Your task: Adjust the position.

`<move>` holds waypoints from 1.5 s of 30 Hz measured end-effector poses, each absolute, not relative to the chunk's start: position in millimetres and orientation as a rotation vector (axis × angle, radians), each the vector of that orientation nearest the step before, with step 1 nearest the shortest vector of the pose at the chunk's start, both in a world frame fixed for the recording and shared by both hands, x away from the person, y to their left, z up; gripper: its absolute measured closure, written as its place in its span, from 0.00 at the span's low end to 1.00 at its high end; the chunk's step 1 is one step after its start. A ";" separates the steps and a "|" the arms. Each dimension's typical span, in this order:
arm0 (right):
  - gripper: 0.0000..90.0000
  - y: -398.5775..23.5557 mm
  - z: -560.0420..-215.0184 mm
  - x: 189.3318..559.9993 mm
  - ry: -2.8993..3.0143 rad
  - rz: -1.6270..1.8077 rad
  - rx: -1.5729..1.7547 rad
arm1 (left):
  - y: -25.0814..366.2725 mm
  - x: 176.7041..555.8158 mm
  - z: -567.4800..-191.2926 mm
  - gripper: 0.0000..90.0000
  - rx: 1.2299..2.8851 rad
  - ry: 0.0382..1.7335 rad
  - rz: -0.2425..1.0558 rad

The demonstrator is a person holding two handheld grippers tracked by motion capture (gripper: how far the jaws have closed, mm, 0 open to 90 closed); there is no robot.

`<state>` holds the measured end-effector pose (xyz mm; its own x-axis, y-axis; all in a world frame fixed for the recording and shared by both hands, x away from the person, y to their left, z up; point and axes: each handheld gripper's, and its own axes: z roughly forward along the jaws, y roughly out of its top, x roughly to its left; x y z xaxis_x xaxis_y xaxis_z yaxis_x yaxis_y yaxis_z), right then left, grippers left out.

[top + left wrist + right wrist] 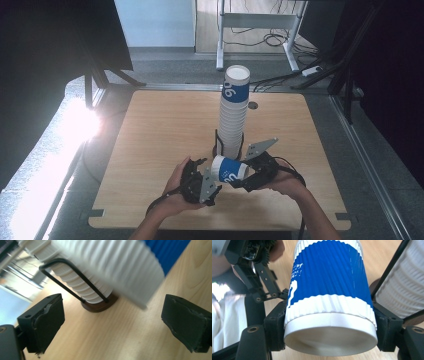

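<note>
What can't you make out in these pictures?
- Printing on the blue-and-white ribbed paper cup: right gripper view, partly turned away.
- Base of the tall stack of white ribbed cups: high view, hidden by the held cup.
- Near cup wall: left gripper view, blurred.

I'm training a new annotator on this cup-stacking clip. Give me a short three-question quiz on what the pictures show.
1. True or false: the right tongs are clamped on the single blue-and-white cup.
2. Where does the tall cup stack stand? A) loose on the floor B) in a black wire holder on the table C) in the person's hand
3. Fill in: the left tongs are ____, with nothing between the jaws.

Key: 1 true, the jaws press both sides of the cup near its rim. 2 B. 3 open.
</note>
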<state>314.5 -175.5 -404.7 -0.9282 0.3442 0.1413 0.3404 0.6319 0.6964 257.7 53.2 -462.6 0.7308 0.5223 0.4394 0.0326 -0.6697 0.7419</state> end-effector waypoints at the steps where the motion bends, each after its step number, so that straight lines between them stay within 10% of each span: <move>1: 0.30 -175.5 -404.7 314.5 2.833 1.207 0.594 | 53.2 257.7 -462.6 0.06 2.185 0.417 0.843; 24: 0.30 -193.0 -449.3 292.8 2.372 1.758 0.632 | 91.1 283.8 -460.9 0.07 1.746 0.689 -0.035; 45: 0.31 -184.9 -466.1 281.5 2.205 1.881 0.588 | 81.7 298.0 -465.8 0.02 1.519 0.731 -0.305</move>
